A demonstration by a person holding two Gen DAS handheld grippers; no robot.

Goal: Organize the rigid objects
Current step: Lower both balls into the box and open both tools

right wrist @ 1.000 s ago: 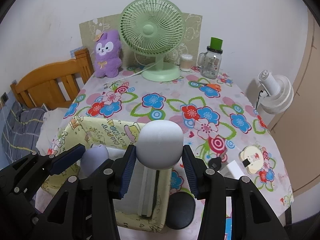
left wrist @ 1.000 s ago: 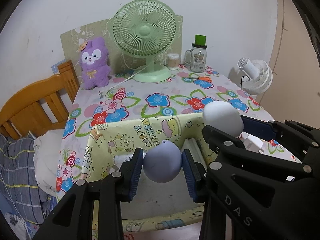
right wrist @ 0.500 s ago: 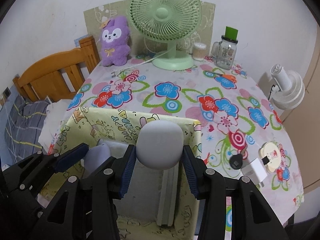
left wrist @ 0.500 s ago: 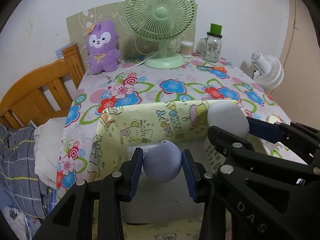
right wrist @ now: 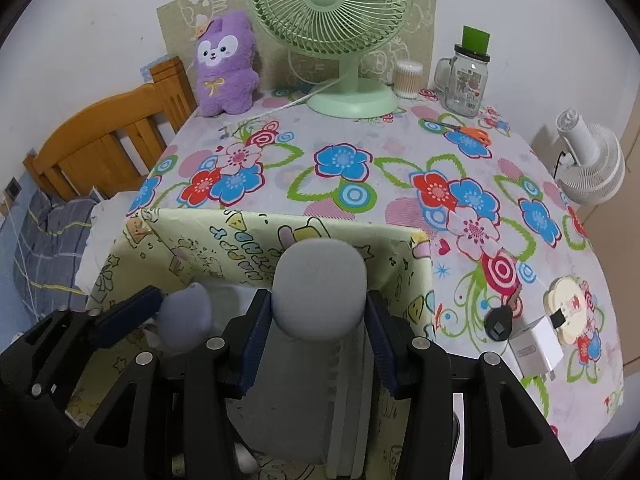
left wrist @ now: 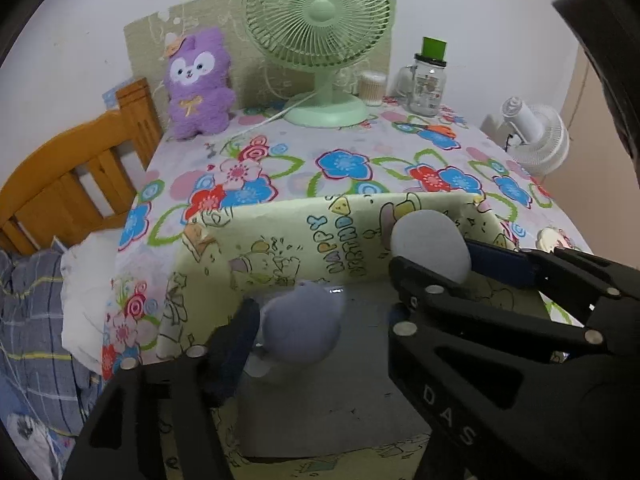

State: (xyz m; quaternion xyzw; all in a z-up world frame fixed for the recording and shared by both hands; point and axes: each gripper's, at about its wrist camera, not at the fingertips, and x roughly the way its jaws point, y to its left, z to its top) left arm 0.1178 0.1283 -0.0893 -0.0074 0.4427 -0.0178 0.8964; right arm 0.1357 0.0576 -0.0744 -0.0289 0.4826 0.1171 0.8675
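Observation:
A lavender ball (left wrist: 300, 324) (right wrist: 186, 316) shows blurred between the fingers of my left gripper (left wrist: 320, 312). Its jaws are opening, and a gap shows on the ball's right side. The ball hangs low inside a yellow-green cartoon-print box (left wrist: 280, 248) (right wrist: 192, 240), above grey items on the box floor (left wrist: 340, 392). My right gripper (right wrist: 318, 300) is shut on a pale grey rounded object (right wrist: 320, 280) (left wrist: 430, 244), held over the right half of the same box. The left gripper's right finger is mostly hidden behind the right gripper.
The box stands at the near edge of a flowered tablecloth (right wrist: 360, 184). At the back stand a green fan (right wrist: 332, 20), a purple plush (right wrist: 226, 68), and a glass jar (right wrist: 466, 80). Orange scissors (right wrist: 472, 130) lie near the jar. A white charger (right wrist: 534, 346) lies at right. A wooden bed frame (right wrist: 100, 140) lies left.
The left jaws have spread apart and the lavender ball has come loose between them, now blurred. Both grippers have sunk lower over the box; the right grip is unchanged.

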